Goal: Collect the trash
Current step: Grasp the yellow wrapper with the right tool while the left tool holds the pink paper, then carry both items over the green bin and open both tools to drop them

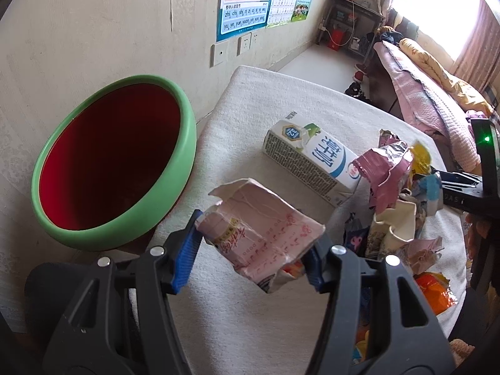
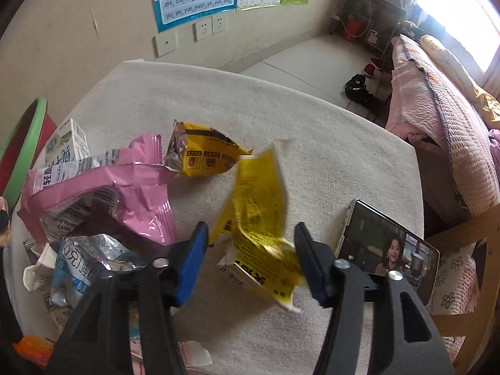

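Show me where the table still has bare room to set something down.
The far half of the white table cover, beyond the yellow packet, is bare up to the wall-side edge. A strip runs between the milk carton and the green bin. Crowded: the wrapper pile on the near side, and the phone.

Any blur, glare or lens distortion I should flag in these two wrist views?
Left wrist view: sharp, window blown out, fisheye bends the wall, pink carton crisp. Right wrist view: the yellow wrapper between the jaws is motion-smeared, window overexposed, table edges curve.
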